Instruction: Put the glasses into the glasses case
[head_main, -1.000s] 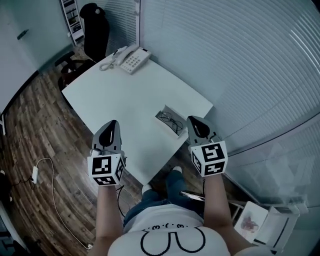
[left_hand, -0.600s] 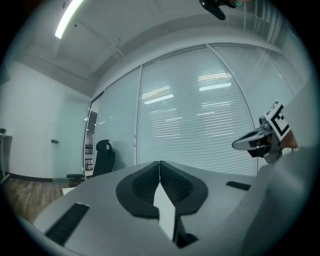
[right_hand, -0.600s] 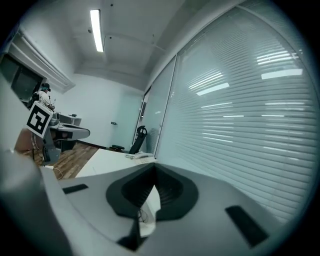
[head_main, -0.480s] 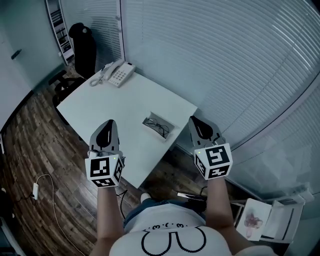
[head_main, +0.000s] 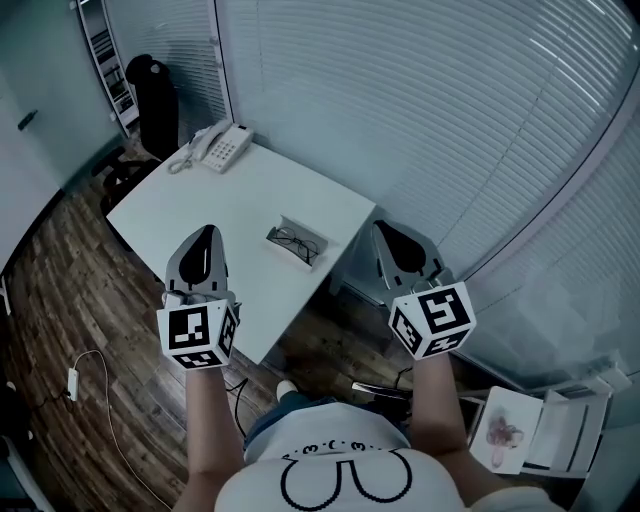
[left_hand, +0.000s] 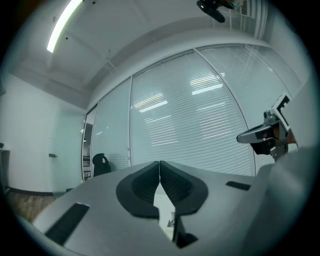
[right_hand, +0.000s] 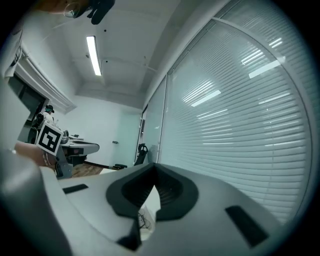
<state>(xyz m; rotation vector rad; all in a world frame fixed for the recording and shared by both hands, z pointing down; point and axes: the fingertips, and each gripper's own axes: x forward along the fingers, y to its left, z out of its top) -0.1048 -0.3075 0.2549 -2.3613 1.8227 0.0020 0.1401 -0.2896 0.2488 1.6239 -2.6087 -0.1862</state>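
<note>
A pair of dark-rimmed glasses (head_main: 297, 242) lies in an open white glasses case (head_main: 283, 251) near the right front corner of the white table (head_main: 200, 205). Both grippers hang in the air well above the table, on the near side of the case. My left gripper (head_main: 202, 240) is to the case's left, its jaws shut with nothing between them. My right gripper (head_main: 392, 238) is to the case's right, past the table's edge, also shut and empty. In the right gripper view the glasses (right_hand: 145, 218) show faintly below the closed jaws (right_hand: 154, 176).
A white desk phone (head_main: 222, 146) sits at the table's far corner, a black office chair (head_main: 155, 95) behind it. Slatted glass walls (head_main: 450, 120) run along the right. Wood floor (head_main: 60, 290) with a white cable (head_main: 90, 390) lies at left. A paper box (head_main: 520, 440) stands at lower right.
Both grippers have risen and drawn back from the table, still shut. The table and case now look smaller and farther away, shifted to the left in the head view.
</note>
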